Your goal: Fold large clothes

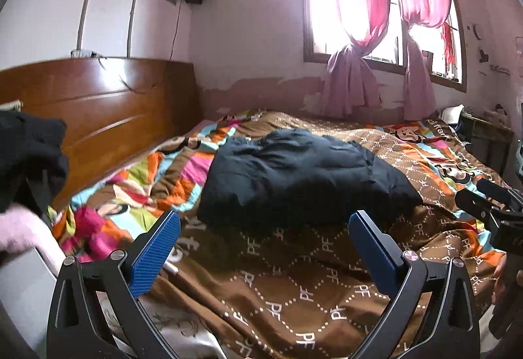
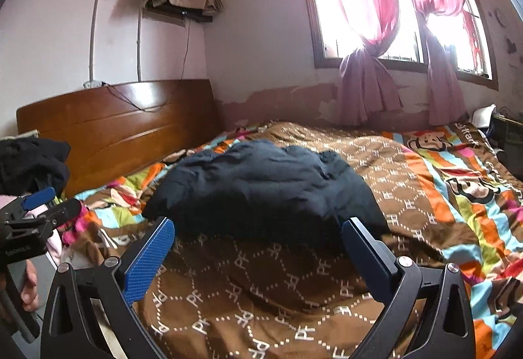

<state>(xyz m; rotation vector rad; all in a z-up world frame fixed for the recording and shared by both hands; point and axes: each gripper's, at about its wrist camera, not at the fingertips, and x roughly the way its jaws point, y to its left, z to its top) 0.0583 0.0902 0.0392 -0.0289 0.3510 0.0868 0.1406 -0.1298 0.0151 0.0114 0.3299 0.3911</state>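
A dark navy puffy jacket (image 1: 300, 176) lies bunched in a folded heap on the bed's brown patterned quilt (image 1: 294, 287). It also shows in the right wrist view (image 2: 261, 189). My left gripper (image 1: 264, 228) is open and empty, held just short of the jacket's near edge. My right gripper (image 2: 258, 234) is open and empty, also just short of the jacket's near edge. The left gripper shows at the left edge of the right wrist view (image 2: 49, 205), and the right gripper at the right edge of the left wrist view (image 1: 490, 202).
A wooden headboard (image 1: 98, 110) stands at the left. Dark clothes (image 1: 29, 156) are piled at the far left by the headboard. Pink curtains (image 1: 353, 32) hang at the window beyond the bed. A small cluttered table (image 1: 487, 130) stands at the far right.
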